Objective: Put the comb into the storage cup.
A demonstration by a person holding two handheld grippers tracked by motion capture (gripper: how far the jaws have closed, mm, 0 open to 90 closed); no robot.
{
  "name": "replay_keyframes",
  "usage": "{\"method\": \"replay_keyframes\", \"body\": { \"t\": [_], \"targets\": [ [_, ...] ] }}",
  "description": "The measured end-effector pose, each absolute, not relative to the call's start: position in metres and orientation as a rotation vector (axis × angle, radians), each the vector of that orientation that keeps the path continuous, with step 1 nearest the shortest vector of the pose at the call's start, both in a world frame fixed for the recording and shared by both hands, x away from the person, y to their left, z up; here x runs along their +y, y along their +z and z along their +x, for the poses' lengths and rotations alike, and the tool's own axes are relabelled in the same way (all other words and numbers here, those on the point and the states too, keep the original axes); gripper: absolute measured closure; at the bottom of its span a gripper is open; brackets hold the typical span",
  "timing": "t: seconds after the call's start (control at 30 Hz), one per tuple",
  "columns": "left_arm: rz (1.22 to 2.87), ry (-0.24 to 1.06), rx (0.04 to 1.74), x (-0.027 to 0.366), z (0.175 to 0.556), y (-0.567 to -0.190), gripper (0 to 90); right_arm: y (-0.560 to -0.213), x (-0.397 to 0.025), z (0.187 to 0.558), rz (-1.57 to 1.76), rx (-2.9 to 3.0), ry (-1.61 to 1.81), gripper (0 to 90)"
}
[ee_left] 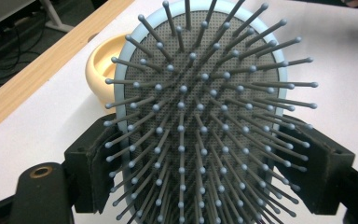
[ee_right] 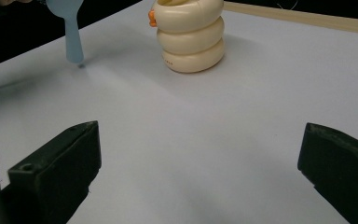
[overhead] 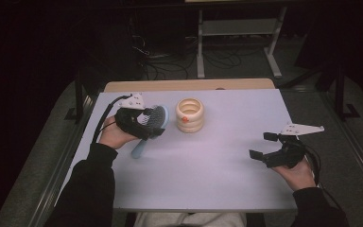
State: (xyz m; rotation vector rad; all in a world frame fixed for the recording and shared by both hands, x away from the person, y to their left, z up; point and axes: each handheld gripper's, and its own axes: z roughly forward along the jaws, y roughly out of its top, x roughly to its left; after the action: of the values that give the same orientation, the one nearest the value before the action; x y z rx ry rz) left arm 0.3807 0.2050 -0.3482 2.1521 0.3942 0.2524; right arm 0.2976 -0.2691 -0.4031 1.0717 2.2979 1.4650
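A white table [overhead: 208,175] bears a cream ringed holder [overhead: 189,115].

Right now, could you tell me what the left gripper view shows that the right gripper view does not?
Left gripper view alone: the brush head, bristles facing the camera, clamped at its rim between the left gripper's jaws. Right gripper view alone: the brush handle with its tip at the table, the holder's three stacked rings with an orange knob, and the right gripper open over bare table. Both: the cream holder and the white table.

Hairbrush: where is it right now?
High view, left side: the hairbrush is clamped in the left claw, just left of the cream cup, handle tip on the table.
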Motion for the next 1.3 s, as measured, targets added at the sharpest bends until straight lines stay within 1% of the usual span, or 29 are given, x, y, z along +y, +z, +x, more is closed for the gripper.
{"method": "replay_keyframes", "body": {
  "t": [0.3,0.8,1.3],
  "targets": [
    [2.132,0.259,0.390,0.205,0.384,-0.341,19.7,-0.403,-0.269,0.297,1.073,2.296,1.467,0.0],
    [2.082,0.282,0.380,0.196,0.396,-0.316,19.6,-0.403,-0.269,0.297,1.068,2.296,1.468,0.0],
    [2.028,0.261,0.390,0.187,0.414,-0.306,19.6,-0.402,-0.269,0.298,1.066,2.291,1.476,0.0]
  ]
}}
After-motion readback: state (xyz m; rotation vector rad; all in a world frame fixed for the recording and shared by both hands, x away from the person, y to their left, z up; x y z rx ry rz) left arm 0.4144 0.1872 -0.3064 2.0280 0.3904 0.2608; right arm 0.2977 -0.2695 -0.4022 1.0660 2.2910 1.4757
